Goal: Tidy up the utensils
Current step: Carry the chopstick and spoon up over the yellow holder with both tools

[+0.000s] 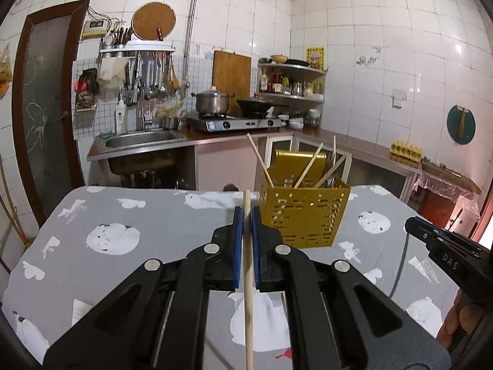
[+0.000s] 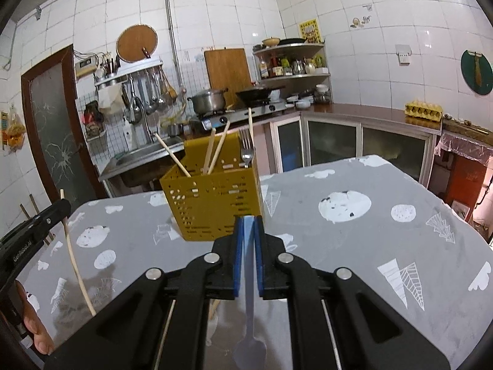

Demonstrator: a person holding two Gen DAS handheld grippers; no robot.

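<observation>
A: Where's the holder [image 1: 303, 212] from you?

B: On the grey tablecloth [image 1: 129, 215], just ahead of both grippers — 4 chopsticks and a fork already lean in it. From your left gripper [image 1: 247, 212] it sits slightly right; from your right gripper [image 2: 249, 225], slightly left and seemingly nearer.

A: What are they carrying?

B: Left is clamped on a chopstick [image 1: 248, 293], upright. Right is clamped on a spoon [image 2: 251, 333], bowl hanging down — you'd probably need to bring each over the holder's open top.
</observation>
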